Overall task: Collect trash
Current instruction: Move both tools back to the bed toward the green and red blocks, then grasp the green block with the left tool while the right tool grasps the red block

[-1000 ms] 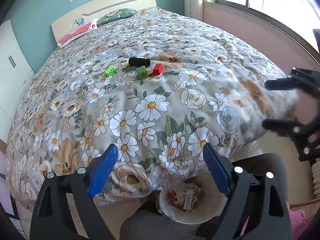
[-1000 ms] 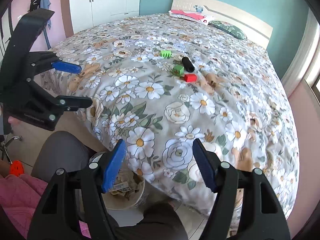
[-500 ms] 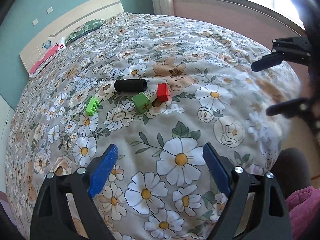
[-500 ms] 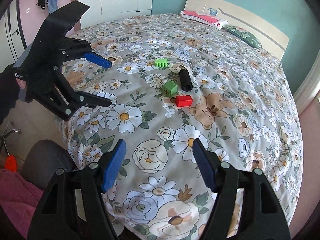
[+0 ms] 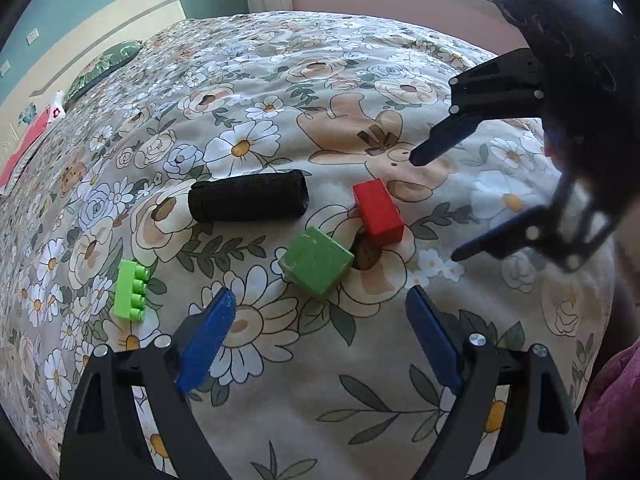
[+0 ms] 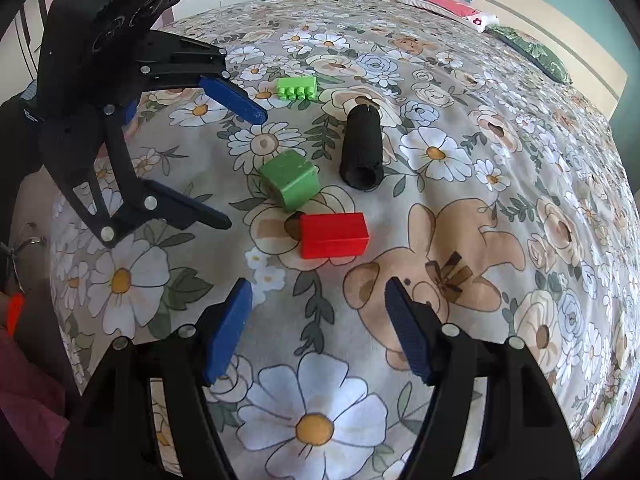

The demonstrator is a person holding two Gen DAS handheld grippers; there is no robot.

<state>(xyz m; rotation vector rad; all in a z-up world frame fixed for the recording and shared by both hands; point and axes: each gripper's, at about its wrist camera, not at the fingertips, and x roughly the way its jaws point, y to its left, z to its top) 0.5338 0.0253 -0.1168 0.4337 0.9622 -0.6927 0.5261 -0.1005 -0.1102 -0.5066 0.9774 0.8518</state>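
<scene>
We held both the left hand-held gripper point(image 5: 316, 344) and the right hand-held gripper point(image 6: 318, 328) open and empty. The green cube point(image 5: 316, 261) at 12 o'clock touched the red block point(image 5: 378, 211), so a grasp could knock it away.

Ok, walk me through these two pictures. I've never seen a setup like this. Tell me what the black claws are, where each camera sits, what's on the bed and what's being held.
There is no robot here: a person holds a two-finger clamp in each hand, and each clamp carries a wide-angle camera that looks out along its blue-padded fingers.

The left clamp's camera shows the left gripper at the bottom, with the other clamp at the right edge. The right clamp's camera shows the right gripper, with the left one at upper left.

Both stand open and hold nothing.

On the flowered bedspread lie four small things: a black roll, a green cube, a red block and a light green studded brick.

A pink pillow lies by the headboard.
</scene>
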